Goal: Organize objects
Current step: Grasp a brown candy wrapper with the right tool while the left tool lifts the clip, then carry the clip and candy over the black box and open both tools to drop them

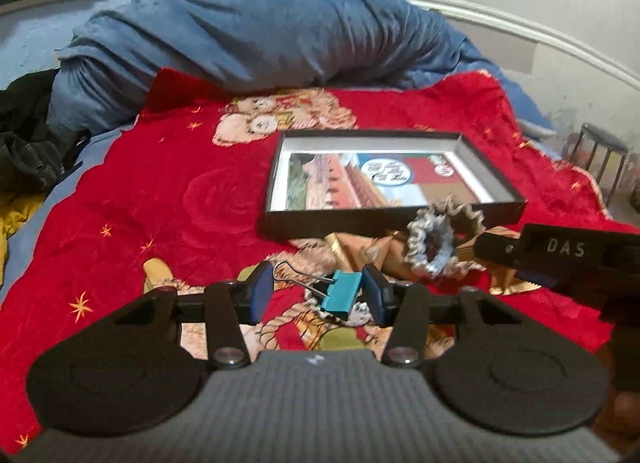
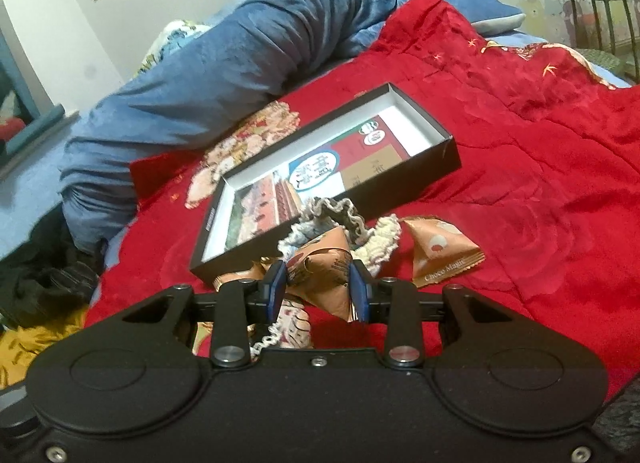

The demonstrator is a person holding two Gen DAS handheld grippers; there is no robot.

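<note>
red blanket [image 1: 168, 199] on bed holds black box [image 2: 448, 155], scrunchie [image 1: 432, 247] and snack packets just beside its near edge, left gripper [image 1: 318, 293] spread around teal clip [image 1: 340, 295], right gripper [image 2: 318, 289] pinching brown packet [image 2: 324, 275], another packet [image 2: 440, 255] near.

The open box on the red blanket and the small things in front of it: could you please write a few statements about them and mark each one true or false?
1. The box has its lid on. False: it is open, with a printed card lying flat inside.
2. A teal binder clip sits between the left gripper's fingers. True.
3. The right gripper has a brown snack packet between its fingers. True.
4. The scrunchie lies inside the box. False: it sits outside, by the near wall.
5. The blanket is green. False: it is red.
</note>
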